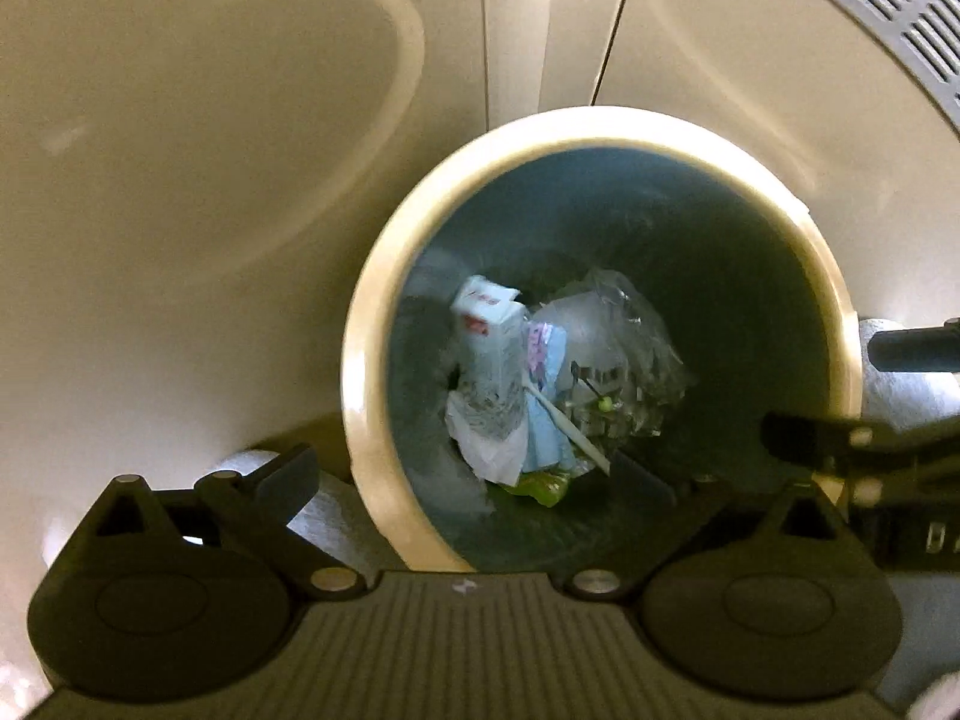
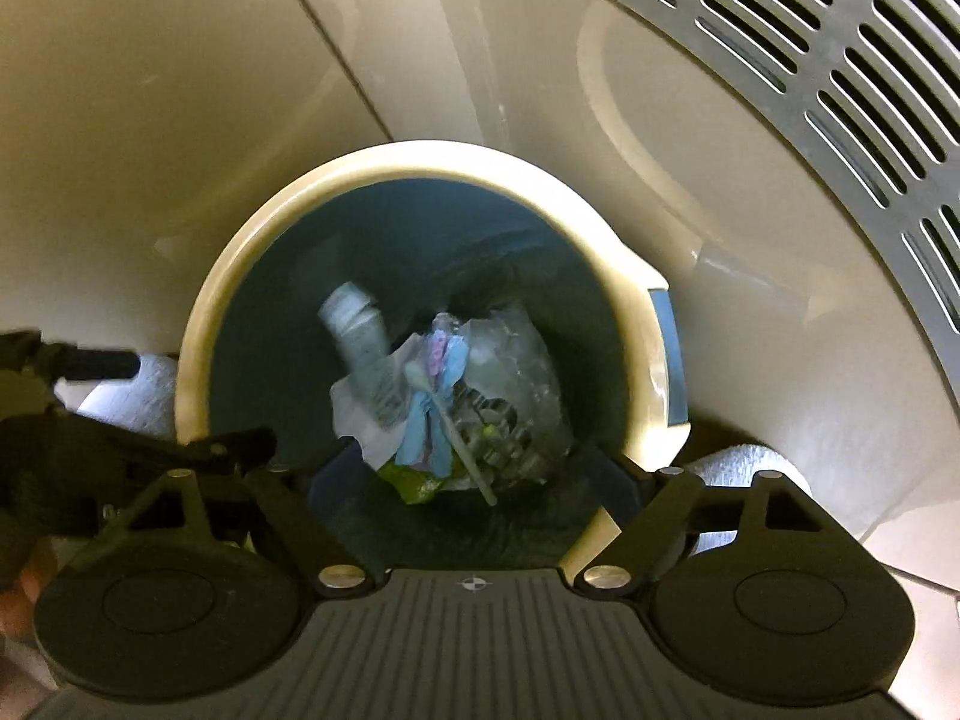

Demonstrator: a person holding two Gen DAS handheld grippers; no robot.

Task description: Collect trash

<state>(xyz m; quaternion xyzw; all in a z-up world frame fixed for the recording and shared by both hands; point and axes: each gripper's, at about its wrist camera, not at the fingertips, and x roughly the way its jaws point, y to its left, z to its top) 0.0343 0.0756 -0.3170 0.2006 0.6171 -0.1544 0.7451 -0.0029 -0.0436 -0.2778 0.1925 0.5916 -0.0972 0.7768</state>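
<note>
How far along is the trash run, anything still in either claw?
Done: a small carton, crumpled clear plastic, blue wrapper and a white stick lie at the bottom of the bin. In hand: nothing; left claw and right claw both hang open over the bin. Left: white rolls beside the bin; whether they are trash is unclear.

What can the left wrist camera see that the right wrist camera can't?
Only the left wrist view shows the printed top of the white carton standing in the bin.

Only the right wrist view shows the grey-blue patch on the bin's rim, and far more of the slotted metal grate.

Both show the cream bin with its dark inside, the blue wrapper, the white stick, clear plastic, and open, empty grippers.
</note>
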